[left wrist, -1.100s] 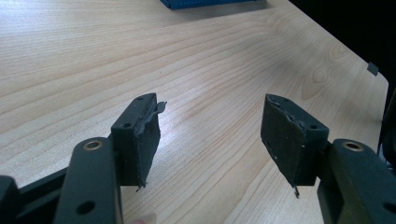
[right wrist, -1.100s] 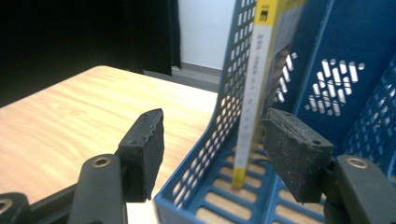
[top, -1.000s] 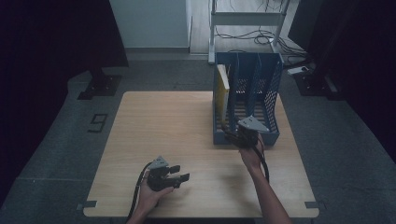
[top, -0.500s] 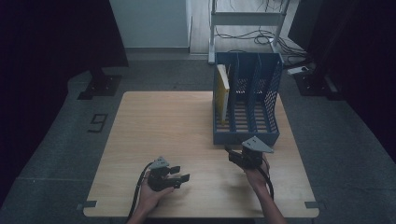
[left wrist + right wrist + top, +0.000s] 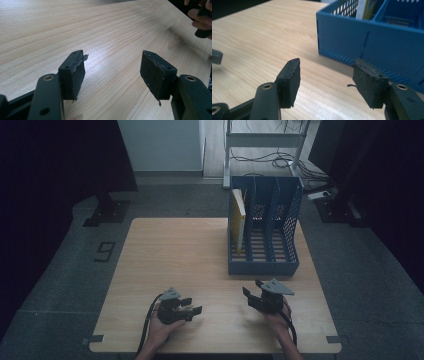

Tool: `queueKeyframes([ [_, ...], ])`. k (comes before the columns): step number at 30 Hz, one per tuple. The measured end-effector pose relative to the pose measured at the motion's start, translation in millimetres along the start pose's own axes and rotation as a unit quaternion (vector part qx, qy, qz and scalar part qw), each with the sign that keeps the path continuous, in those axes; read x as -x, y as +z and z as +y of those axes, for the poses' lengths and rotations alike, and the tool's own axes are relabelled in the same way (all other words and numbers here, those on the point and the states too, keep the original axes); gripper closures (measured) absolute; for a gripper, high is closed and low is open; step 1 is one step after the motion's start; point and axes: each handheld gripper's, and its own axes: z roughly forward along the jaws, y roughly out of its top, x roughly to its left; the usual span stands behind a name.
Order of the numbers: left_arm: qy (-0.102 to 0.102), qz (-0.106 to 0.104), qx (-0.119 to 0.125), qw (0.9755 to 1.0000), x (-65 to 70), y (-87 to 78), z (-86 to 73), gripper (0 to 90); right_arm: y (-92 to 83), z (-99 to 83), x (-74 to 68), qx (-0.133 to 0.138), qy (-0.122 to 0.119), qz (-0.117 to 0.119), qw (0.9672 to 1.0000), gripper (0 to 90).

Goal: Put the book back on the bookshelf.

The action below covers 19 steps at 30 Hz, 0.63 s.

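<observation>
A blue slotted file rack point(image 5: 265, 232) stands at the back right of the wooden table point(image 5: 175, 255), with a yellow book point(image 5: 239, 215) upright in its leftmost slot. My right gripper point(image 5: 251, 288) hovers low in front of the rack, apart from it, jaws open and empty. In the right gripper view its jaws point(image 5: 327, 75) frame bare wood, the rack's front wall point(image 5: 372, 37) just beyond them and the yellow book point(image 5: 365, 7) behind that wall. My left gripper point(image 5: 192, 306) rests near the front edge, open and empty; its jaws point(image 5: 115, 67) stand wide over the tabletop.
The person's right hand point(image 5: 200, 20) shows at the top right of the left gripper view. The floor around the table is dark, with a white desk frame and cables point(image 5: 270, 150) behind the rack. Bare wood stretches across the table's left half and middle.
My right gripper has drawn back from the rack's front toward the person and sunk closer to the tabletop. The left gripper has stayed where it was.
</observation>
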Motion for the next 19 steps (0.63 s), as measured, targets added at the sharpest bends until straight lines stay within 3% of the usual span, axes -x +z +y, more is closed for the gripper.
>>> queueKeyframes([
  [9, 0.0, 0.0, 0.001, 1.0, -0.1, -0.9, 0.5, 36.1, 1.4, -9.1, 1.9, -0.02, 0.003, 0.0, 0.9998, 39.2],
  [19, 0.0, 0.0, -0.001, 1.0, -0.5, -0.4, 0.5, 36.0, 1.2, -9.9, 2.2, -0.022, 0.005, 0.001, 0.9998, 39.1],
])
